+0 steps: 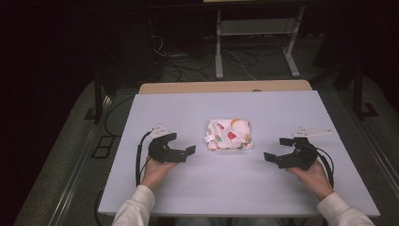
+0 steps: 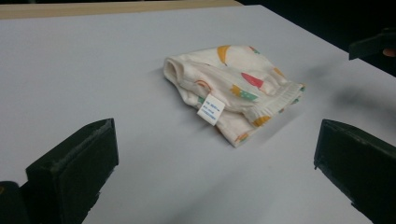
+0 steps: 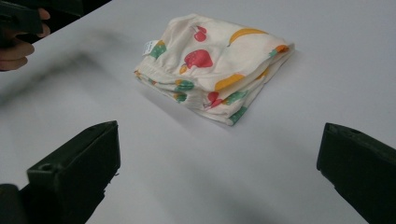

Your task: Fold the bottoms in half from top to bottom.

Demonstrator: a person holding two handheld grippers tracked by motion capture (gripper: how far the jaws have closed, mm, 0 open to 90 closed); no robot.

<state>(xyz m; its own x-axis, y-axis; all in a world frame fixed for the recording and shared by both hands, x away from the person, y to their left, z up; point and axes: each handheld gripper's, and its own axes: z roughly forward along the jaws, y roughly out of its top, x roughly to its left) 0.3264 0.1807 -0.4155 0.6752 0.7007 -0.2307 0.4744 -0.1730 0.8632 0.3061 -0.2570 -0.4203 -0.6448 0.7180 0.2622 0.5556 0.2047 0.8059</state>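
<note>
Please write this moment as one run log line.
left claw: open, empty | right claw: open, empty | folded cloth: between them, untouched | table

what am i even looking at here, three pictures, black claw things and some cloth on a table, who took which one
A person sits at a white table and holds a hand tool in each hand. Each tool is a black gripper with two jaws that open and close.

The wide picture comes from a fixed camera above, looking down. In it the left gripper is at the left and the right gripper at the right, both low over the table.

The other two pictures come from small cameras riding on the grippers, so the two black blocks at the bottom are that gripper's own jaws.

Between the grippers lies a folded cloth, cream with coloured fruit shapes and a small white label. It looks like a small garment.

Nothing is held: both grippers stand open, apart from the cloth.
</note>
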